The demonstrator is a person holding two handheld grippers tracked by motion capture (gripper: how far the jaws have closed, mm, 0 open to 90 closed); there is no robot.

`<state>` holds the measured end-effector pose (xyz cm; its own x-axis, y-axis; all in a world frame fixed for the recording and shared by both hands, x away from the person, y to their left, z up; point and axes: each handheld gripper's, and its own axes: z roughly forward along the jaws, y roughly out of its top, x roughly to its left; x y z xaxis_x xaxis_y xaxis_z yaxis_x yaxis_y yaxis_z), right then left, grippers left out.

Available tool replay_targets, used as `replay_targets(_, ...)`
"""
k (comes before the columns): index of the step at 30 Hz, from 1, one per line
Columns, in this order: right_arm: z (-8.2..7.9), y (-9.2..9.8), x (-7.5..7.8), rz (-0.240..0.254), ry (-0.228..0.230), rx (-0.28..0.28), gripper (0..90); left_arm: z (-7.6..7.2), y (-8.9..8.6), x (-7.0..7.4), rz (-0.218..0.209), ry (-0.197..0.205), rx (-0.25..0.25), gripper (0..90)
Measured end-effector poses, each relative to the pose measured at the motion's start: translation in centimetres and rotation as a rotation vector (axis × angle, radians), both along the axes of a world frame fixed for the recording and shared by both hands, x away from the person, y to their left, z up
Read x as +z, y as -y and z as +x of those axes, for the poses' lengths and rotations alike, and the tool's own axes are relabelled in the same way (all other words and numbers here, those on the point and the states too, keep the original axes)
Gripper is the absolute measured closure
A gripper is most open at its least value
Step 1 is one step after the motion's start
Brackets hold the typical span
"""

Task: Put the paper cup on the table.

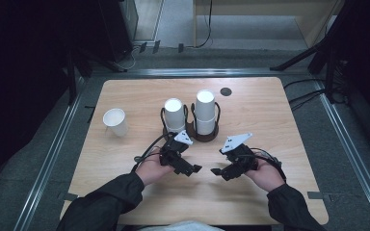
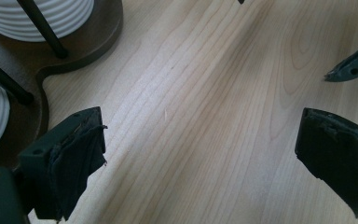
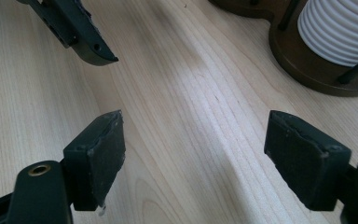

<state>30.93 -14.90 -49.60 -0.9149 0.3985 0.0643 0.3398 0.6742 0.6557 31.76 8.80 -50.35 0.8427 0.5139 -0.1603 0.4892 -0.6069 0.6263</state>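
Item: two white cup stacks (image 1: 205, 113) in a dark wooden holder (image 1: 203, 136), mid-table (image 1: 270, 120); one loose cup (image 1: 115, 121) well apart at left. Left tongs (image 1: 196, 168) and right tongs (image 1: 215, 171): both released, empty, tips near each other, just before the holder. Risk: a careless reach could knock the holder's uprights, tipping a stack.

Wooden table (image 1: 270, 115) with cup holder (image 1: 203, 136), cup (image 1: 116, 121)
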Motion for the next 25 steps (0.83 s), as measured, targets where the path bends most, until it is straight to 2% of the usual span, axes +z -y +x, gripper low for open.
replay_targets(10,0.02,0.01,-0.03,-0.001,-0.002,0.002,20.9,0.11,0.02,-0.18,0.006,-0.027,-0.004,1.8)
replay_targets(23,0.12,0.11,-0.02,-0.001,-0.001,-0.001,20.9,0.18,0.03,-0.33,0.006,-0.042,-0.011,1.8)
replay_targets(25,0.16,0.09,-0.1,0.0,-0.002,0.003,20.8,0.18,0.09,-0.41,0.017,-0.04,-0.008,1.8)
